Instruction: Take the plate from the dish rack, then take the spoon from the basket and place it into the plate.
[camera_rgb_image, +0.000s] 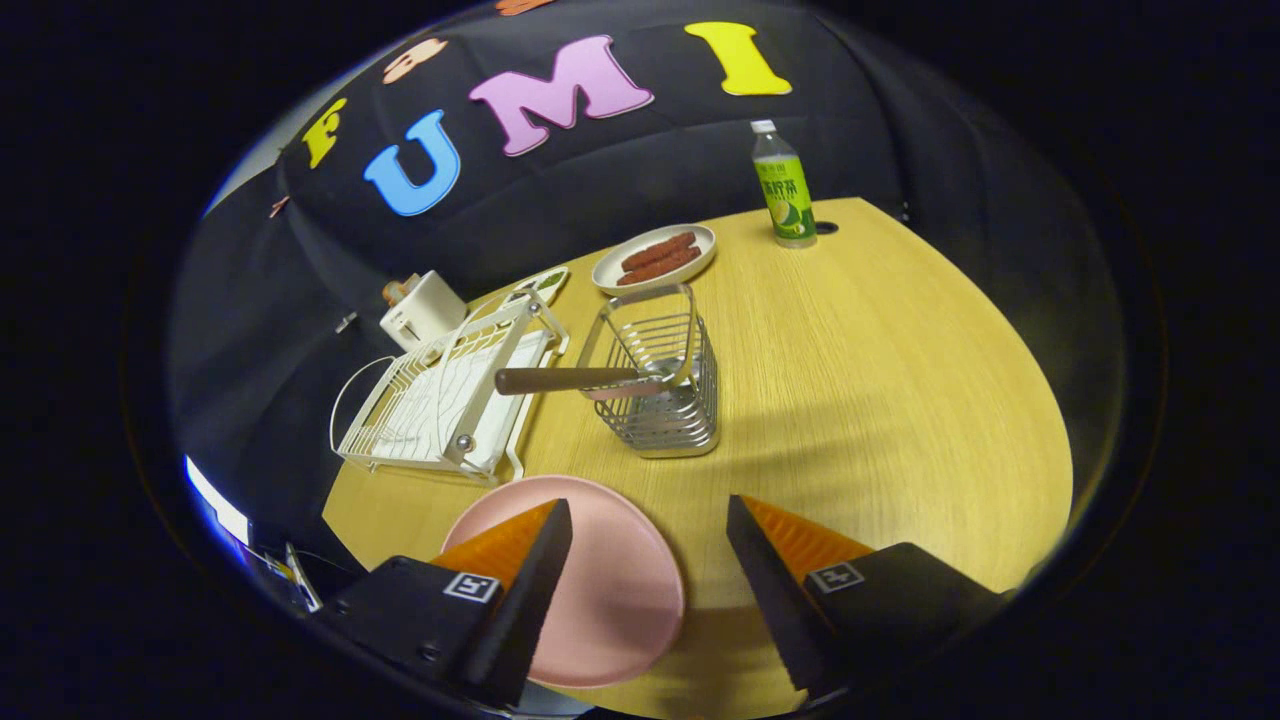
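Both fingers of the gripper (650, 530) stand wide apart, gripping nothing, above the pink plate (610, 590) on the table (900, 400). Beyond, the spoon (575, 380) leans from the wire basket (665, 400), its bowl seemingly inside, beside the dish rack (440, 400).

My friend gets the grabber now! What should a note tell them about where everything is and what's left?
Gripper: open, holding nothing, hovering low over the table.
Pink plate: already out of the dish rack, flat on the table, partly under the left finger.
Spoon: not taken yet; its bowl end sits in the wire basket and its brown handle leans out toward the rack, just beyond the fingers.
Done: plate taken from rack.
Left: grab the spoon and place it in the plate.
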